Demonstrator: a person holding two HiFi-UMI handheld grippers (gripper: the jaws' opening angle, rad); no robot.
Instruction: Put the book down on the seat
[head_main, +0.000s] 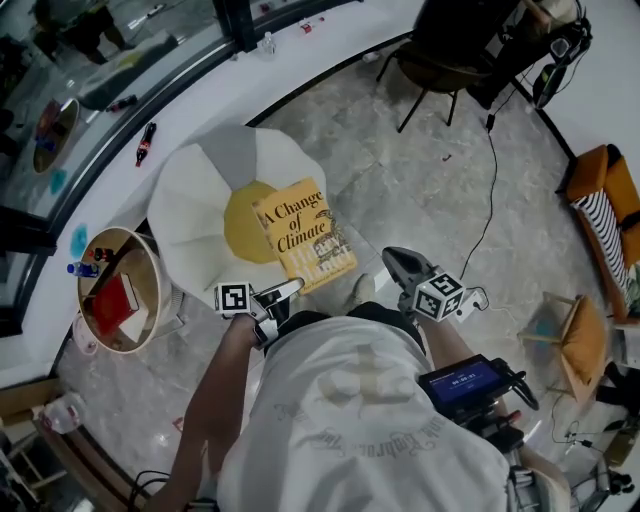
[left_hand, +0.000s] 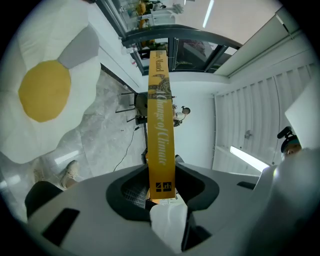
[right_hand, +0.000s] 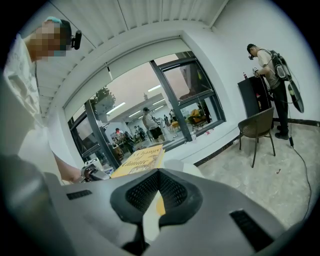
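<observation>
A yellow book (head_main: 303, 235) titled "A Change of Climate" hangs face up over the near right edge of the seat, a white egg-shaped cushion (head_main: 205, 185) with a yellow yolk patch (head_main: 243, 228). My left gripper (head_main: 285, 292) is shut on the book's near edge. In the left gripper view the spine (left_hand: 161, 125) runs up from between the jaws of that gripper (left_hand: 162, 189), and the seat (left_hand: 45, 90) lies to the left. My right gripper (head_main: 402, 263) is off to the right of the book, shut and holding nothing. The right gripper view shows the book (right_hand: 137, 161) beyond the right gripper (right_hand: 159, 192).
A round wicker basket (head_main: 120, 290) with a red item stands left of the seat. A white ledge (head_main: 200, 90) runs along the windows, with a bottle (head_main: 146, 142) on it. A dark chair (head_main: 430, 70), a floor cable (head_main: 490, 200), an orange sofa (head_main: 600, 195) and a wooden stool (head_main: 575, 335) are further off.
</observation>
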